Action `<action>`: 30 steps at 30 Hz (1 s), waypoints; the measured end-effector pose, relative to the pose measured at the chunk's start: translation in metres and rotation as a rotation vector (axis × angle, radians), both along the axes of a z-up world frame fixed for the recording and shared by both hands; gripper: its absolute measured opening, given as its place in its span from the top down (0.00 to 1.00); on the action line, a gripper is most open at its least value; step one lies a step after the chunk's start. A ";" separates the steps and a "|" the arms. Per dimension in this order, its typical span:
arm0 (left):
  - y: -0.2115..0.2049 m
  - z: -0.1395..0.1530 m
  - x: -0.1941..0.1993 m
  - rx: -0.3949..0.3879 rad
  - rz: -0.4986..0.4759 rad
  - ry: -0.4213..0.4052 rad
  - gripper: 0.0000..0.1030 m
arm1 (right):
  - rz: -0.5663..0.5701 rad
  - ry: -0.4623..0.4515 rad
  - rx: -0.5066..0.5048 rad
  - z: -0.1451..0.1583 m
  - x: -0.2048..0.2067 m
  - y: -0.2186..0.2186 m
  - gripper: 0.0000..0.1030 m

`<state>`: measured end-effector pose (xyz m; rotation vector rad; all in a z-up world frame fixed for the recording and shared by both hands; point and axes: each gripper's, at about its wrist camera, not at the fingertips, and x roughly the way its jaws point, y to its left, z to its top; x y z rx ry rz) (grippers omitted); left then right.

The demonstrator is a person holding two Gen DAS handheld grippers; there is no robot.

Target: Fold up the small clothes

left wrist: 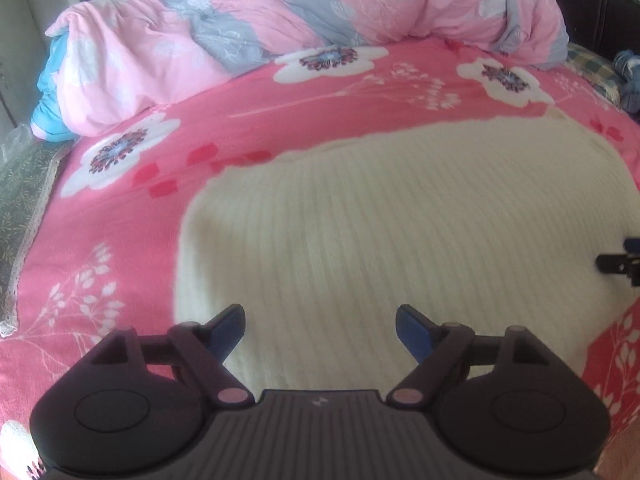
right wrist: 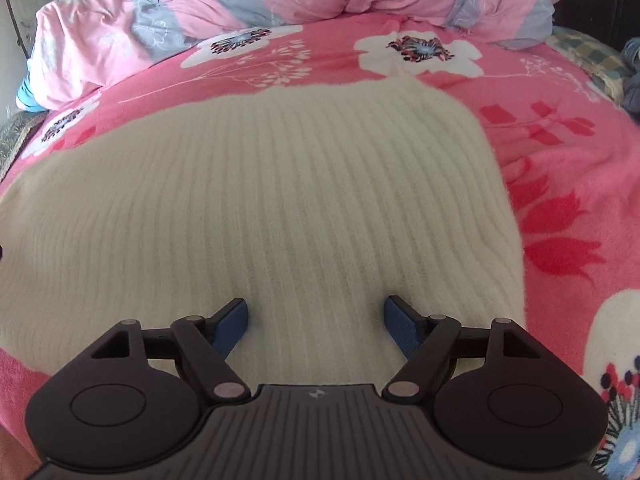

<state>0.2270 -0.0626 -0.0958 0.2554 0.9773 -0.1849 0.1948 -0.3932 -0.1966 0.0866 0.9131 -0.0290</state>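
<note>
Cream ribbed knit garment point(right wrist: 256, 200) lies spread flat on a pink floral bedsheet point(left wrist: 120, 240), its ribs running away from both cameras and its near edge passing under the tools. Left gripper point(left wrist: 320, 332) hangs over the garment's near left portion with its blue-padded fingers spread wide, holding nothing; right gripper point(right wrist: 316, 326) sits over the near right portion, likewise parted and empty. A bunched pink-and-grey floral duvet point(left wrist: 280, 12) is heaped along the far side of the bed, with a blue fabric patch point(left wrist: 50, 92) showing at its left end. A checked pillow point(left wrist: 596, 72) and a dark headboard point(left wrist: 592, 12) occupy the far right. A green patterned cloth point(left wrist: 24, 200) borders the sheet at left. Garment type and neckline cannot be determined; its outline is blurred, and fisheye bending distorts the edges.
</note>
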 end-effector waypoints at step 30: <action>0.016 -0.033 -0.024 -0.082 0.122 0.069 0.00 | -0.067 -0.010 -0.066 0.020 -0.033 0.042 0.00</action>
